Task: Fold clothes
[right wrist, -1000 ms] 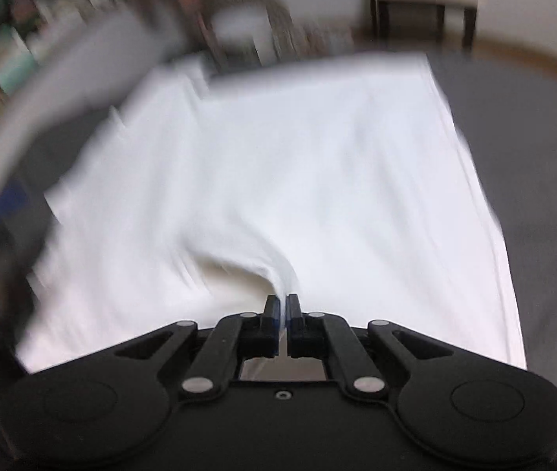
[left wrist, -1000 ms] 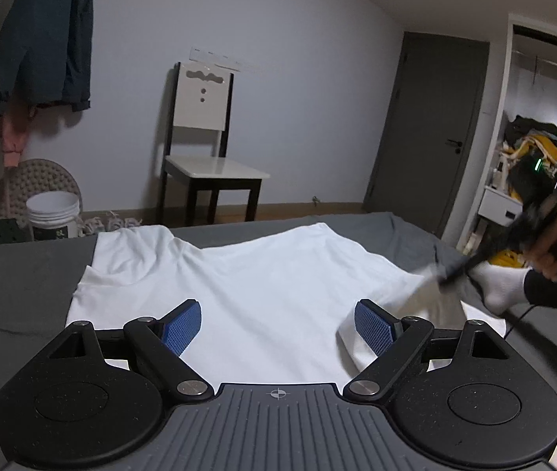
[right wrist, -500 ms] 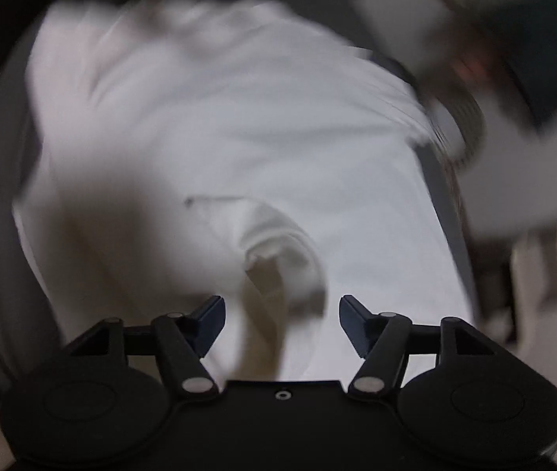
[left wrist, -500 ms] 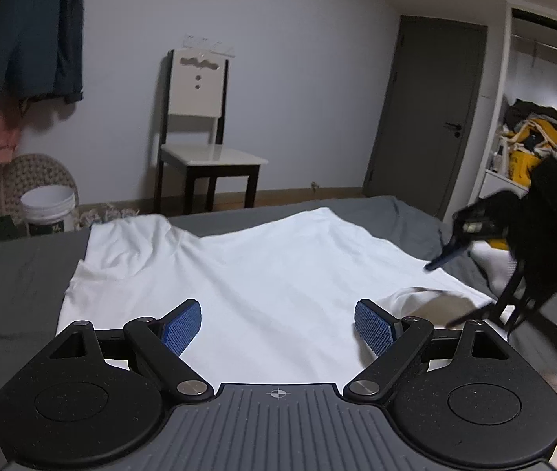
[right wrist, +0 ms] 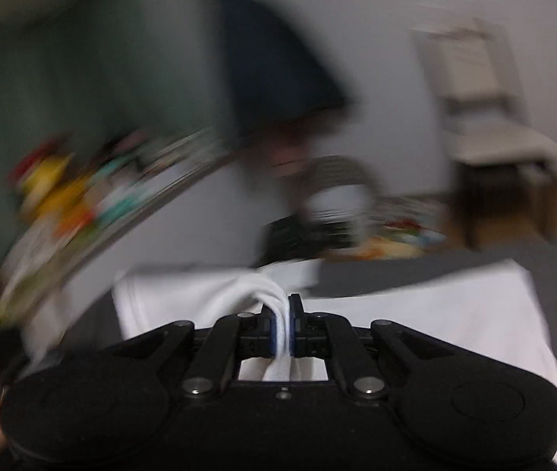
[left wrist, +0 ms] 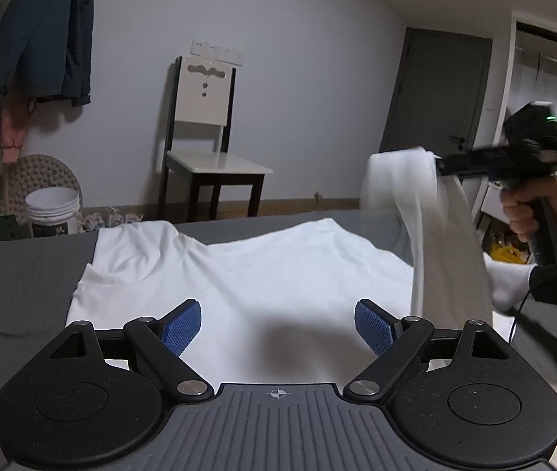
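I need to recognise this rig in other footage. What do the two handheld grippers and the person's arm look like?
Both grippers are matte black with two round housings and linkage arms. The left gripper has blue textured fingers, a ribbed grey centre plate and a crosshair mark. The right gripper has a pistol handle and a green light. The hand shows a dark sleeve and a thin red wrist string.

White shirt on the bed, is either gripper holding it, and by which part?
Right gripper pinches the white shirt by a bunched edge; left gripper holds nothing.
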{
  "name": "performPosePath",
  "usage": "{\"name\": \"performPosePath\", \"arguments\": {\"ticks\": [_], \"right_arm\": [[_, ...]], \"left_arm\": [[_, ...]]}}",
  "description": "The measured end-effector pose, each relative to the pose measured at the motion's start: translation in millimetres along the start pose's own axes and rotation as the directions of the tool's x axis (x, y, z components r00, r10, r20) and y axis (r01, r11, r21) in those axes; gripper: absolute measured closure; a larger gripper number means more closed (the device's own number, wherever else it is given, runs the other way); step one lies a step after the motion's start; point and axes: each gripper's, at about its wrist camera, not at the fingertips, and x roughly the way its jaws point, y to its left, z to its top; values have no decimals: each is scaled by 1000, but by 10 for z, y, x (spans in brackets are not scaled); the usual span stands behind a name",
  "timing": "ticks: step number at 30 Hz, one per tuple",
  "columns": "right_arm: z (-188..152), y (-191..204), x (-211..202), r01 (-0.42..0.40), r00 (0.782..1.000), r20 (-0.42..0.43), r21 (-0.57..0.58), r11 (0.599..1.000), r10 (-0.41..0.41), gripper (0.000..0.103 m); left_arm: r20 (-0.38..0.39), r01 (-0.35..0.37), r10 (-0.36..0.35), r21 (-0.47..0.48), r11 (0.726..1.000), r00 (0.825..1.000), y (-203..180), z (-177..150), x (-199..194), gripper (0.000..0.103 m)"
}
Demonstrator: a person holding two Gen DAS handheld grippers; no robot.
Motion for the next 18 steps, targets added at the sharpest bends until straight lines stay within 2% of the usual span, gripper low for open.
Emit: {"name": "performPosePath", "arguments": {"ticks": [2,5,6,7,8,10,12,13,15,17,18], "right_arm": [[-73,-369,88,94,996,-11,116,989,-93,97],[-396,-889,409,244,961,-179,201,949,-210,90],[-503,-1058,478,281,946,-236,253,926,-222,80],[-594,-1201,513,300,938,-270,305,904,-220,73],[-639,-1280,461,269,952,-238,362,892,-190,73],[-689,-1372,372,216,971,-190,447,868,-144,59],[-682,-1397,323,184,979,-162,478,859,-120,43],[-659,-1366,322,188,979,-161,459,868,-127,43],[-581,-1295,342,205,974,-169,356,912,-153,44],[-512,-1091,431,232,963,-178,161,959,-203,44],[-489,-966,489,249,955,-178,53,967,-237,44]], "left_arm": [[-8,-2,2,-7,1000,1000,9,-8,14,17],[-30,-2,1,-13,1000,1000,10,-34,33,17],[-37,3,-4,-13,1000,999,7,-43,36,17],[-44,8,-9,-14,1000,999,4,-51,38,17],[-50,22,-23,-18,1000,999,1,-54,40,17],[-56,61,-63,-32,998,996,-3,-51,40,17],[-63,138,-141,-57,989,988,-4,-41,61,17],[-67,178,-182,-70,982,981,-5,-35,74,17],[-81,237,-243,-78,968,967,-34,-42,130,17],[-118,245,-250,-52,968,961,-97,-70,209,17],[-147,248,-249,-30,968,957,-145,-95,253,17]]}}
